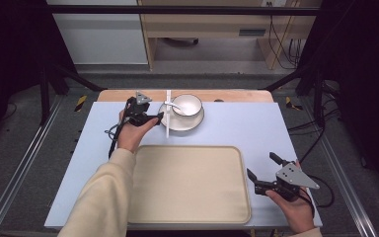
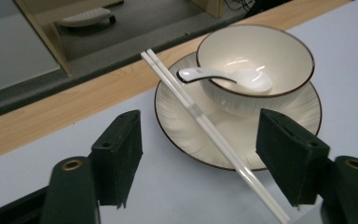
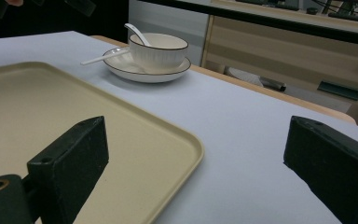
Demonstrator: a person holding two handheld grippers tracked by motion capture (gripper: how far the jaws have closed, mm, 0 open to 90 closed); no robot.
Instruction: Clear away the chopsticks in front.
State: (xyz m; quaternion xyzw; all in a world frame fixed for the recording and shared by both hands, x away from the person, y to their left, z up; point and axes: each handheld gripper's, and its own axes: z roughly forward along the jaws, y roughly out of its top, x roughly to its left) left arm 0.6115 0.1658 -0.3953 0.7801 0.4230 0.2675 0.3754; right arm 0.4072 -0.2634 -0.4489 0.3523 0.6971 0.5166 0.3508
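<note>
Pale lilac tabletop first, wide and bare to the right, with a cream tray lying flat at its near middle, nothing on it. Beyond the tray, toward the far edge, a white plate carrying a ribbed bowl, a white spoon resting inside the bowl. Across the plate's left rim, a pair of white chopsticks, one end on the tabletop and the other out past the far rim. Left gripper low over that pair, fingers partly open on either side, not yet pressing, nothing held. Right gripper parked beside the tray's right edge, fingers wide apart and empty. Likely step: taking the chopsticks. Next move, by this reading: lowering a little, closing squarely on both sticks together, then lifting without nudging the plate.
</note>
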